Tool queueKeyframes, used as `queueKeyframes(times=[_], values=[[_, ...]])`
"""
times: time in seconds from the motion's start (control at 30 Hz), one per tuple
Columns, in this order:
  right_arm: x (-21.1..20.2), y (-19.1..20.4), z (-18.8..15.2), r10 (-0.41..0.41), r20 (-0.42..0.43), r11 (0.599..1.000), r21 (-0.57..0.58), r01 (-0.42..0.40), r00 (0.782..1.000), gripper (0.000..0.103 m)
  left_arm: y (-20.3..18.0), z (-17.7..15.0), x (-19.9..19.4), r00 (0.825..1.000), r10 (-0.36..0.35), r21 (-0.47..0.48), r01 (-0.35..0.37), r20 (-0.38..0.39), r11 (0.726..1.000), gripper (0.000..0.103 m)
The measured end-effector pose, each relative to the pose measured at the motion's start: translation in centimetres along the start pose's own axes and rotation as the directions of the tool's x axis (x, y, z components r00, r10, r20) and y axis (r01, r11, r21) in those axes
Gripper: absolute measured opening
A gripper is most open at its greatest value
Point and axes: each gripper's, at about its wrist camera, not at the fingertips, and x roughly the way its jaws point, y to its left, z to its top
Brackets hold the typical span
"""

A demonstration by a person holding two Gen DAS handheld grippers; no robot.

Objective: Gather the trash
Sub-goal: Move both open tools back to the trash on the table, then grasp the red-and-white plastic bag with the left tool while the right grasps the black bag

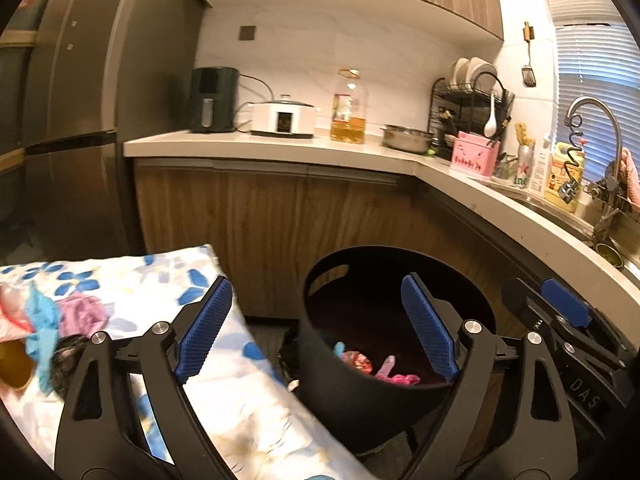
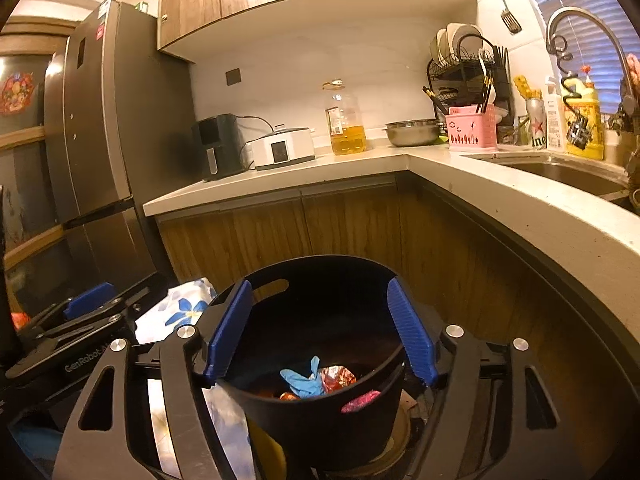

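Observation:
A black round bin (image 1: 360, 396) stands on the floor beside a table with a floral cloth (image 1: 224, 364). It holds a blue glove (image 2: 302, 380), a red foil wrapper (image 2: 338, 378) and pink scraps (image 2: 362, 398). My left gripper (image 1: 318, 326) is open and empty, between the table edge and the bin. My right gripper (image 2: 320, 332) is open and empty, above the bin (image 2: 320, 412); it also shows in the left wrist view (image 1: 560, 312). On the cloth at left lie blue (image 1: 42, 320) and purple (image 1: 82, 314) trash pieces.
An L-shaped counter (image 1: 360, 152) runs behind the bin with wooden cabinets (image 1: 280, 216) under it. It carries an air fryer (image 1: 212, 100), a cooker (image 1: 284, 118), an oil bottle (image 1: 348, 110), a steel bowl (image 1: 406, 138), a dish rack (image 1: 468, 100) and a sink (image 2: 560, 172). A fridge (image 2: 100, 120) stands left.

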Motion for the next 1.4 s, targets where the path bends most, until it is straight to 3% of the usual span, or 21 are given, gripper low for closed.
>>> queueKeyframes(times=[0.3, 0.7, 1.07, 1.4], values=[[-4.0, 2.3, -2.0, 0.010, 0.012, 1.000, -0.016, -0.010, 1.000, 0.072, 2.6, -2.0, -5.7, 0.990, 0.137, -0.003, -0.137, 0.044, 0.991, 0.086], [-6.5, 6.7, -4.1, 0.076, 0.010, 0.996, -0.046, -0.075, 0.997, 0.072, 7.7, -5.0, -11.9, 0.958, 0.279, -0.042, -0.277, 0.065, 0.960, 0.086], [-5.7, 11.8, -6.1, 0.162, -0.043, 0.983, -0.086, -0.165, 0.986, 0.072, 13.8, -6.4, -15.8, 0.914, 0.400, -0.114, -0.392, 0.066, 0.913, 0.086], [-2.8, 17.5, -8.4, 0.253, -0.115, 0.954, -0.136, -0.268, 0.961, 0.072, 18.7, -6.9, -17.2, 0.870, 0.489, -0.178, -0.473, 0.058, 0.863, 0.086]])
